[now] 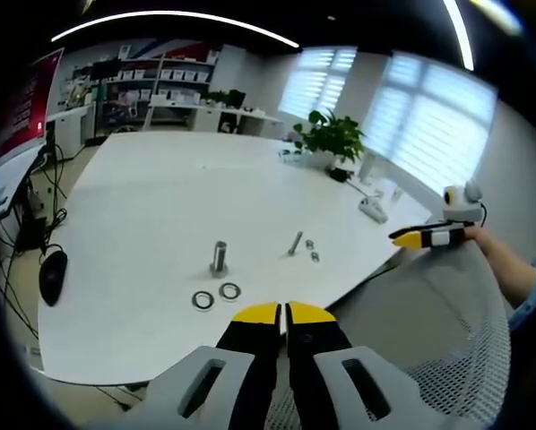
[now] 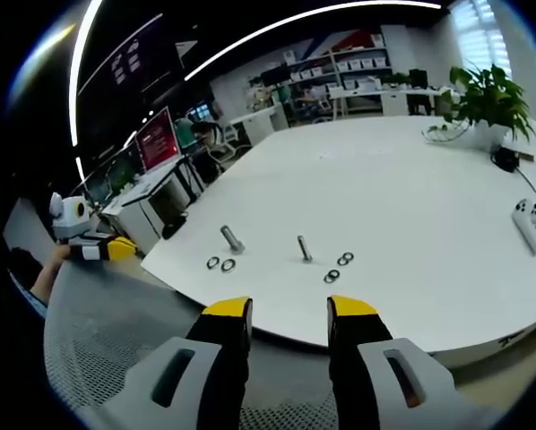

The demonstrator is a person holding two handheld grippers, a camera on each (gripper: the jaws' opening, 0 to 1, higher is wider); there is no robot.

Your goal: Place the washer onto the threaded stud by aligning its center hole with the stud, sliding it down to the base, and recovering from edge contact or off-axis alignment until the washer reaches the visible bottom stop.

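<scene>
Left gripper view puts my left gripper [image 1: 282, 313] low at the near edge of the tabletop [image 1: 160, 206], its fingers pressed together and holding nothing. Just beyond the fingertips and slightly left lie 2 washers [image 1: 216, 296], side by side and flat; past them stands a stud [image 1: 219, 256] on its hex base. Further right of it a second stud [image 1: 295, 243] leans or stands with 2 more washers [image 1: 312, 251] beside it.

In the right gripper view my right gripper [image 2: 289, 309] has its fingers spread wide, empty, short of the tabletop edge. Ahead of the left finger sits the first stud [image 2: 231, 238] with its washer pair [image 2: 220, 263]; ahead between the fingers is the other stud [image 2: 304, 248], with washers [image 2: 338, 267] off the right fingertip.

No washer is picked yet, I judge. To do this well I would open the left fingers, come down on 1 washer by its rim so the hole stays free, then carry it level over the stud tip before lowering. A tilted washer will catch on the threads; if it does, I would lift, level and retry.

Threads are too small for me to read, and I cannot tell whether the second stud is upright. The other gripper [image 1: 434, 236] shows at the far right, its fingers unclear.
</scene>
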